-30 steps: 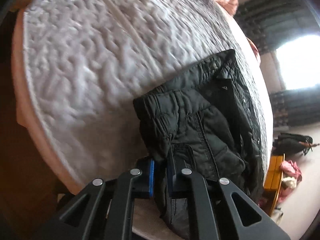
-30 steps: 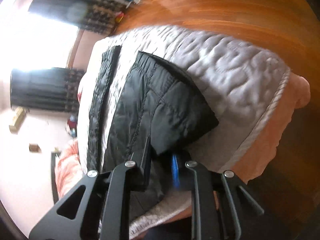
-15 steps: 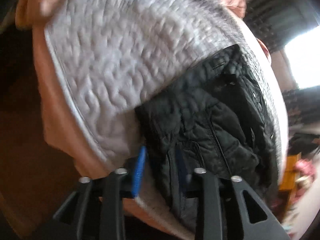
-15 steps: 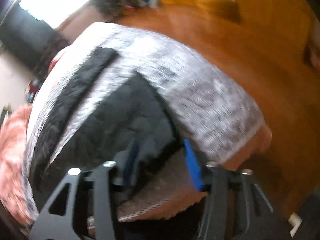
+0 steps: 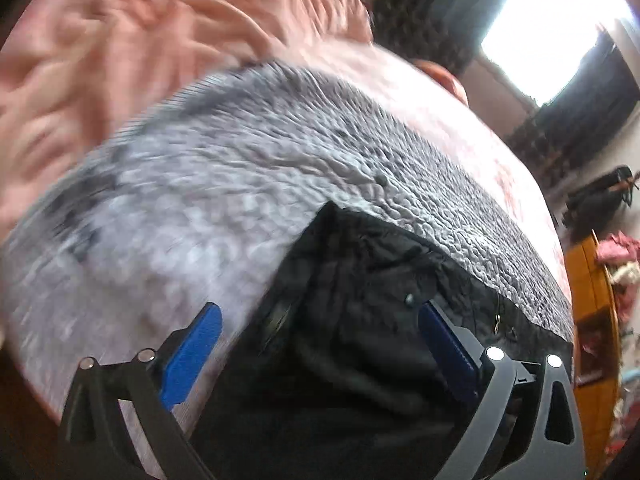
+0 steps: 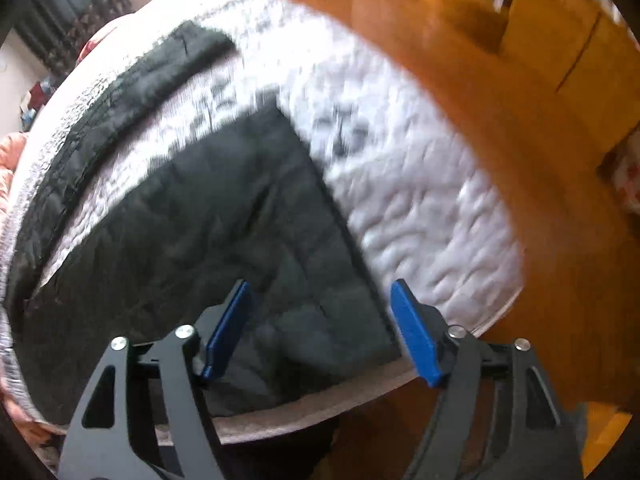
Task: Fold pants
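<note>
Nearest the left wrist camera, the left gripper (image 5: 320, 336) has its jaws spread wide and released, with the dark bulk of the pants (image 5: 360, 340) lying between and beneath its blue pads (image 5: 192, 356), gripped by neither. The right gripper (image 6: 320, 328) is likewise released, its jaws straddling the near corner of the folded black fabric without pinching it.

The pants lie on the grey quilted bedspread (image 5: 200, 200), close to the bed's near edge; in the right wrist view one doubled section sits under the gripper while a narrow black strip (image 6: 120, 92) runs farther along the bed. Beyond are a pink blanket (image 5: 120, 40), the wooden floor (image 6: 500, 92) and a bright window (image 5: 560, 20).

The fold appears partly done. To do the next step well, both jaws should close on matching corners of the padded cloth, taking every layer, then carry them evenly so the edges line up. Puffy fabric may spring back, so pressing the crease flat would help.
</note>
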Tool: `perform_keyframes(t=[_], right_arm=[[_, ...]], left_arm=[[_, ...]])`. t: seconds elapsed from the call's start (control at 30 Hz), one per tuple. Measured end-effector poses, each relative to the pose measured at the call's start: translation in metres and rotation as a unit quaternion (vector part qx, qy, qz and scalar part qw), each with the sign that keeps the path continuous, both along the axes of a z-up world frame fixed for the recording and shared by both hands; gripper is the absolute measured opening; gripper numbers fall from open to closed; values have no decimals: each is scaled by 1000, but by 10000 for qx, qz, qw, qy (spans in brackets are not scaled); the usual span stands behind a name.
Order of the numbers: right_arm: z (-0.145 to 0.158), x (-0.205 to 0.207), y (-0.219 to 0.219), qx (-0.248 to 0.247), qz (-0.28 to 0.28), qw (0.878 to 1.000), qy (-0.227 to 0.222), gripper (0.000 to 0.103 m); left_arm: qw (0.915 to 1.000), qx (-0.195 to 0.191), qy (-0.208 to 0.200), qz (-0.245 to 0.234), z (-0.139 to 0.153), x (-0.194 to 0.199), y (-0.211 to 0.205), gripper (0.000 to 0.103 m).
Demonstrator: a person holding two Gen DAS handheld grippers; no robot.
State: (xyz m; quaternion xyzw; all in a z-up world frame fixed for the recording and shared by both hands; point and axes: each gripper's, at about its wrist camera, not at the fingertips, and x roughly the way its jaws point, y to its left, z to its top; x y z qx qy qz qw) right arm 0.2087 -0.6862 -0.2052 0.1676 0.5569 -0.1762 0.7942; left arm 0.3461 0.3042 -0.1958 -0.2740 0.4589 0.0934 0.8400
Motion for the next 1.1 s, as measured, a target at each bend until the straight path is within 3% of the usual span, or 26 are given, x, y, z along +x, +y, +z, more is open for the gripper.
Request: perform_keyframes(t=[0.1,0.3,0.43,0.47,0.5,0.57,0.7,0.83,1.1], right_arm=[[20,18,1,-163,121,9997,-166,81],[29,80,26,678,658,9948,-392,85],[26,131,44,1101,936,9885,-444,85],[28,144,45,1220,1014,9860,-506,85],[33,151,45,1303,1072,9841,-552,85],[38,178,44,1490,1213,9793,-636,85],[43,247,30,1676,1411,9729,-744,85],[46,325,0,1761,1336,9716,-850,86],[-5,437,-29,1675,1433,9739,-546,86]], left_arm=[[9989,-226,363,-214,-21,52,7,99],[9941,-515,735,-617,-72,122,13,99],[9909,-464,841,-939,-93,136,13,94],[9910,-449,799,-973,-92,135,14,87],[9911,-445,775,-986,-91,133,16,68],[9897,-652,757,-1027,-90,131,21,42],[9902,-261,798,-1119,-80,132,12,31],[9906,48,814,-1101,-75,134,4,28],[9941,154,873,-624,-85,137,1,28]])
